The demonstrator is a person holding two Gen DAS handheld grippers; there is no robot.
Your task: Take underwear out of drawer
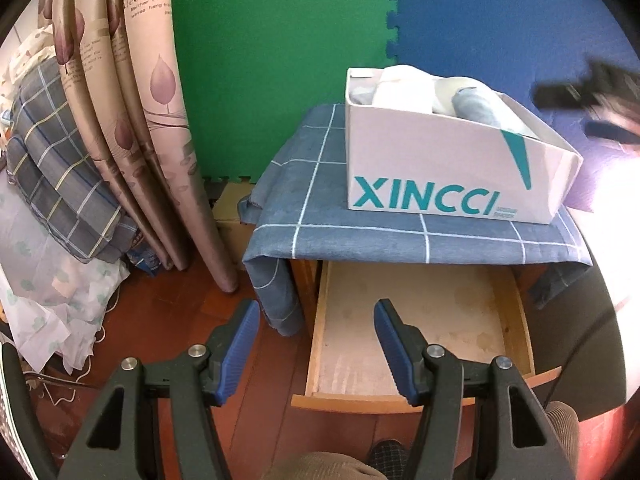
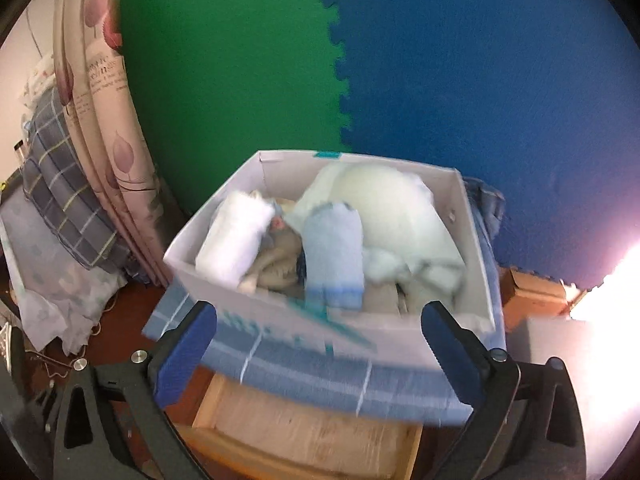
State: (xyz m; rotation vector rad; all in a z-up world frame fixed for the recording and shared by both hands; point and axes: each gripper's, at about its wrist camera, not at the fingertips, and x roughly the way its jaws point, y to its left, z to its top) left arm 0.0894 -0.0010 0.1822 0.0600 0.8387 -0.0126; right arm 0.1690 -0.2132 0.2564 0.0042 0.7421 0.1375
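Observation:
The wooden drawer [image 1: 412, 320] stands pulled out, showing only its pale liner; the right wrist view catches it at the bottom [image 2: 304, 436]. Above it a white XINCCI box [image 1: 440, 184] holds folded underwear: a white roll [image 2: 236, 240], a light blue roll [image 2: 334, 256], a pale green piece [image 2: 392, 212] and beige cloth [image 2: 280, 260]. My left gripper [image 1: 316, 312] is open with nothing between its fingers, hovering near the drawer's left front corner. Wide open and holding nothing, my right gripper [image 2: 320, 316] hangs just in front of the box; it shows blurred at the right [image 1: 592, 96].
A blue checked cloth [image 1: 360, 236] covers the cabinet top under the box and drapes over its left side. Folded curtains [image 1: 152, 120] and checked bedding [image 1: 60, 176] crowd the left. Green and blue foam mats [image 2: 480, 80] line the wall. The floor [image 1: 168, 320] is reddish wood.

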